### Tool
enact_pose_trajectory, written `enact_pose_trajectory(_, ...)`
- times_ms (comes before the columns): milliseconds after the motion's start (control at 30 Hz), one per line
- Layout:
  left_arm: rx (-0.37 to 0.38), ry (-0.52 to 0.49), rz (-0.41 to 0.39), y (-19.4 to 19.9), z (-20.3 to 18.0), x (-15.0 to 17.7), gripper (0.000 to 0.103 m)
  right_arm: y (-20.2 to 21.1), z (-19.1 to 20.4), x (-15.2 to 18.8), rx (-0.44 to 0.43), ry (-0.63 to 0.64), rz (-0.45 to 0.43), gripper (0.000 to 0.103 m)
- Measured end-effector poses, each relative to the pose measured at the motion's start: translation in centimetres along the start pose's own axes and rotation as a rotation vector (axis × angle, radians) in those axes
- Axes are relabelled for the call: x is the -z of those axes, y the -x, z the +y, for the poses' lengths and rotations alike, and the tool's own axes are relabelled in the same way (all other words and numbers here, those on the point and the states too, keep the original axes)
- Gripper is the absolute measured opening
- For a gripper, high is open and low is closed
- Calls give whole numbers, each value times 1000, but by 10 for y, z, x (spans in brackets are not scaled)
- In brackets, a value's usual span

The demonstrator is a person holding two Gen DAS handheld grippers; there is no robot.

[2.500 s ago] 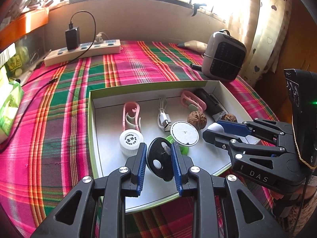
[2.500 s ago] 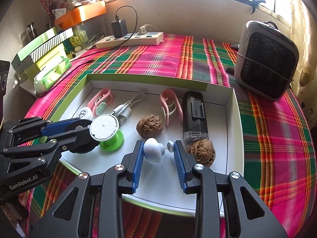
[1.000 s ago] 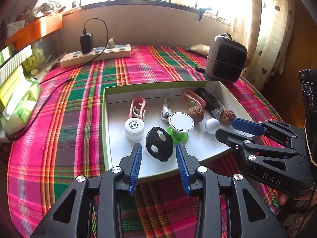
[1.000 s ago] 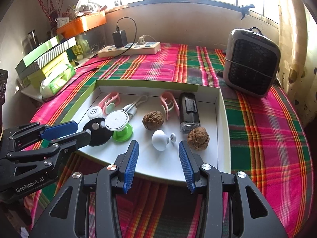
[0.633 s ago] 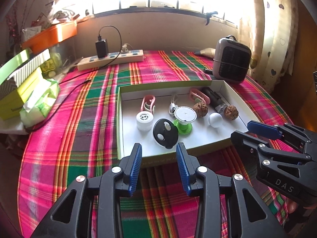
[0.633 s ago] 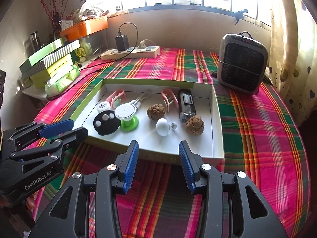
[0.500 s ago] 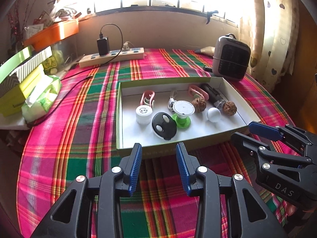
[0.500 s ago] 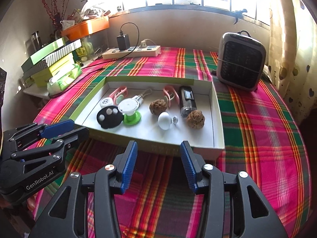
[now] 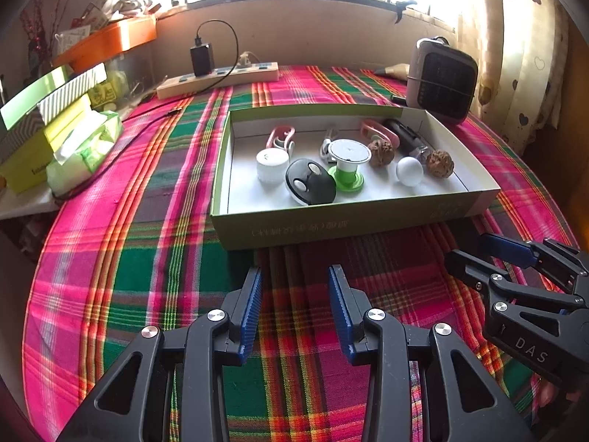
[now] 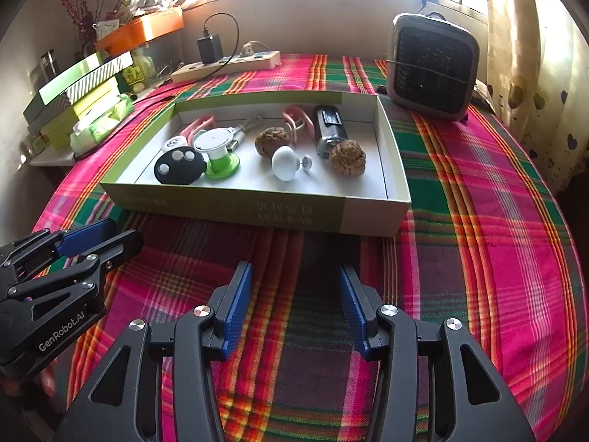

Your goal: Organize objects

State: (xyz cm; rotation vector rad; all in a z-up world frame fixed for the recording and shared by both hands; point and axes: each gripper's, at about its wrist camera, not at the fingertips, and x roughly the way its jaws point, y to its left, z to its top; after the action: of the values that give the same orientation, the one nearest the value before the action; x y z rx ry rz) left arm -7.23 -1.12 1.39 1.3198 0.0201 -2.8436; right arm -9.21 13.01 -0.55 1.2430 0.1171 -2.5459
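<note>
Ahead of the left gripper, tongs spread and empty over plaid cloth, sits the green-rimmed box: black disc, white knob, walnuts inside. Print on its near wall unreadable. "DAS" shows on the right gripper alongside.

Beyond the right gripper, tongs spread, nothing between, the same box. "GenRobot.AI" on the left gripper.
</note>
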Motion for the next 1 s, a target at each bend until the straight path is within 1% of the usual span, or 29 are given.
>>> enact_pose_trajectory(333, -10, 3, 29, -6, 0, 2, 34, 0, 0, 3, 36, 30, -2, 49)
enact_pose_trajectory(467, -13, -1, 31, -6, 0, 2, 34, 0, -2, 3, 46, 33, -1, 54)
enact_pose_trajectory(567, -13, -5, 30, -7, -1, 3, 35, 0, -4, 4, 58, 38, 4, 61)
enact_pose_trajectory(733, -3, -16, 10, -7, -1, 6, 36, 3, -9, 6, 47, 65, 7, 63)
enact_pose_trajectory(833, 4, -5, 14, -7, 0, 5, 37, 4, -14, 8, 31, 66, 9, 65)
enact_pose_trajectory(1000, -8, 9, 13, -6, 0, 5, 37, 8, -14, 12, 29, 76, 7, 66)
